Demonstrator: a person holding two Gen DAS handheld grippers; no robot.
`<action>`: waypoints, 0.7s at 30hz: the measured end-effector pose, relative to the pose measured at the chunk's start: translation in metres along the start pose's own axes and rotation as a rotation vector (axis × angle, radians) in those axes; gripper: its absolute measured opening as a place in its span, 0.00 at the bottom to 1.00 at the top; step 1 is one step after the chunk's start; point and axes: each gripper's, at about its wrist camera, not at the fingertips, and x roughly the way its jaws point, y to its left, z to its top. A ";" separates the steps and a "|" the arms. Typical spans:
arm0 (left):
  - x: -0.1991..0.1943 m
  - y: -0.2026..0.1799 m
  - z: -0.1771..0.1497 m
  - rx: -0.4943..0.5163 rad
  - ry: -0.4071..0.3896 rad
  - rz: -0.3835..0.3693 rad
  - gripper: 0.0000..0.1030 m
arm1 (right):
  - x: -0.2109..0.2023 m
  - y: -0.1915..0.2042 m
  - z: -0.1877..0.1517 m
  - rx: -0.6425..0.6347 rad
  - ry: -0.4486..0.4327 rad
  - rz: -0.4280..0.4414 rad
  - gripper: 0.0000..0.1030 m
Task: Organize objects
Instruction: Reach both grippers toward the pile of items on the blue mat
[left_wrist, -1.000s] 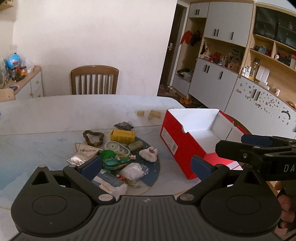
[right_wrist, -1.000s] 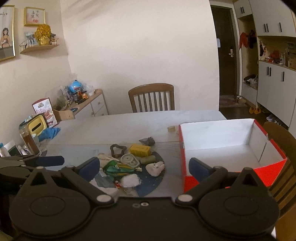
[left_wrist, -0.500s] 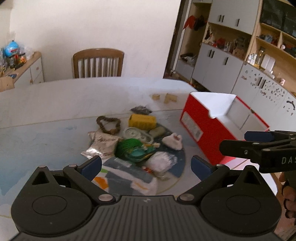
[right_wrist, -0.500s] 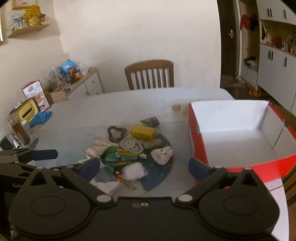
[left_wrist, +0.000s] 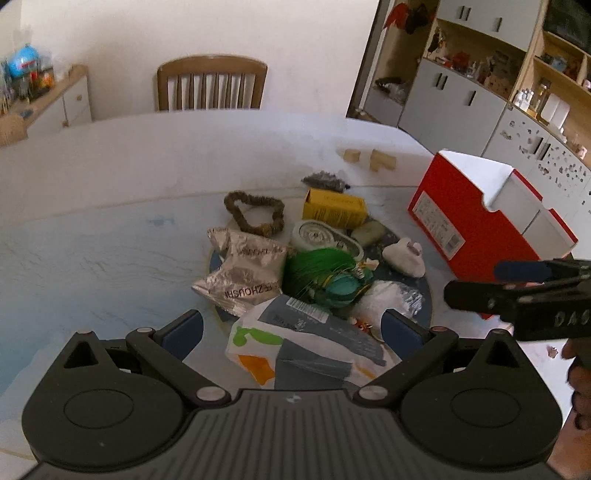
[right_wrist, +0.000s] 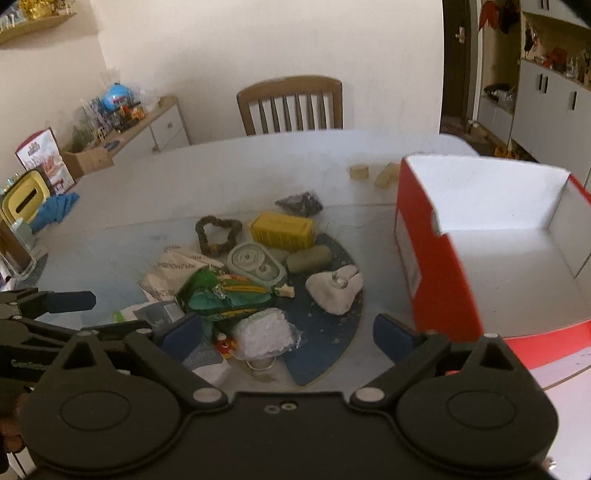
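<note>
A heap of small objects lies on a dark blue round mat (right_wrist: 332, 332): a yellow box (left_wrist: 334, 210), a brown scrunchie (left_wrist: 255, 216), a silver foil packet (left_wrist: 243, 273), a green feather bundle (left_wrist: 321, 273), a white printed packet (left_wrist: 306, 343) and a white bag (right_wrist: 264, 332). An open red shoebox (right_wrist: 424, 258) with a white, bare inside stands to the right of the heap. My left gripper (left_wrist: 291, 328) hangs open above the printed packet. My right gripper (right_wrist: 288, 332) hovers over the white bag, its jaws closing slightly but still wide, pressing on nothing.
Two small wooden blocks (left_wrist: 369, 160) lie behind the heap. A wooden chair (right_wrist: 290, 105) stands at the table's far side. At the far left is a sideboard (right_wrist: 147, 129) with clutter. Cabinets (left_wrist: 461, 99) line the right wall.
Both grippers have come forward and down toward the heap and tilted lower. The objects look larger and nearer. Nothing on the table has moved.
</note>
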 end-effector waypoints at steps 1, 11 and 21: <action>0.004 0.003 0.000 -0.009 0.009 -0.007 1.00 | 0.005 0.002 0.000 -0.005 0.012 -0.004 0.94; 0.029 0.015 -0.006 -0.041 0.092 -0.096 1.00 | 0.050 0.006 -0.002 0.005 0.113 -0.015 0.88; 0.035 0.020 -0.010 -0.057 0.118 -0.164 0.92 | 0.073 0.016 -0.005 -0.013 0.156 0.005 0.76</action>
